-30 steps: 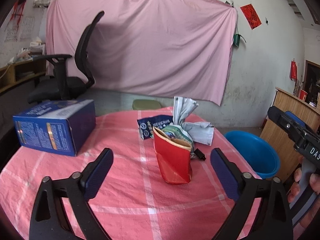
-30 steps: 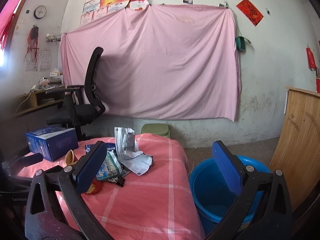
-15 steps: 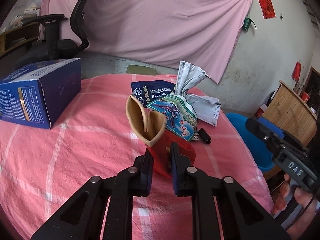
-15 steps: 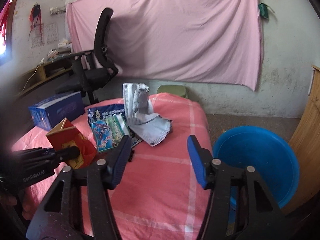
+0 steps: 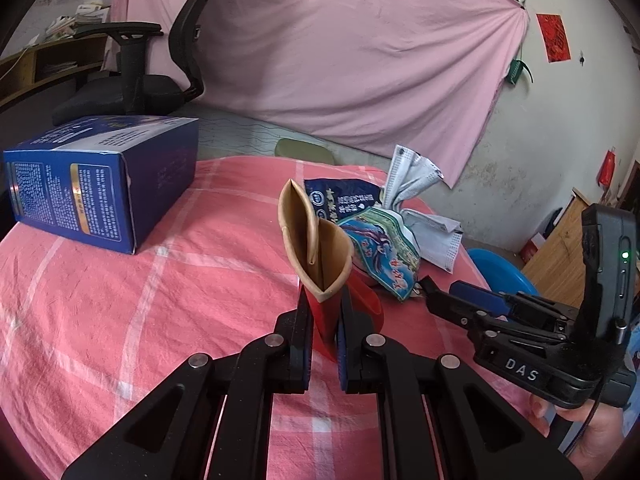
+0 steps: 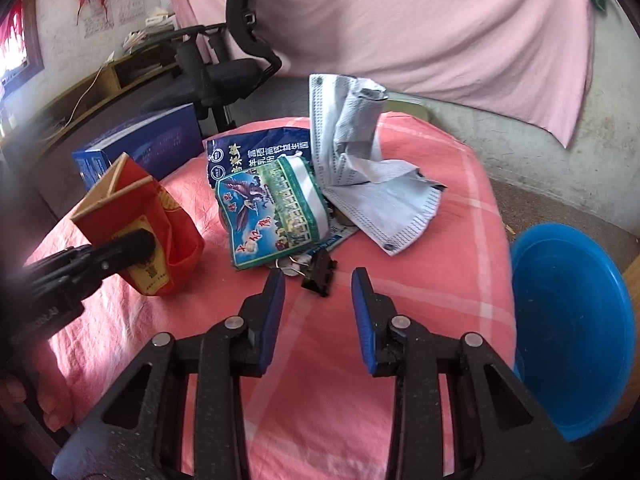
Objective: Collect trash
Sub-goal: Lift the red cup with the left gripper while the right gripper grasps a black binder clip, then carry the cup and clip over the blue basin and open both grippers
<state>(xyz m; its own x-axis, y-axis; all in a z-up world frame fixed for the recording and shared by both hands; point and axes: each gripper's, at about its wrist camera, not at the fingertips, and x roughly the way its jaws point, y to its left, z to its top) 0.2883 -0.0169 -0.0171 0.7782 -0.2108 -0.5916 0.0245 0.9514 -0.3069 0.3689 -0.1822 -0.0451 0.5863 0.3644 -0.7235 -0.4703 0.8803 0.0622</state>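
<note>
Red carton (image 5: 326, 316) pinched by left gripper (image 5: 323, 344); right gripper (image 6: 318, 316) closing, empty, near binder clip (image 6: 319, 273).

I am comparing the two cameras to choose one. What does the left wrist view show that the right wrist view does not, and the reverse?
Only the left wrist view shows the open beige inside of the red carton and the right hand-held gripper from the side. Only the right wrist view shows the whole blue basin and the black binder clip lying ahead of the closing, empty right jaws. Both show the carton clamped by the left hand-held gripper, the blue box, wrappers and face mask.
</note>
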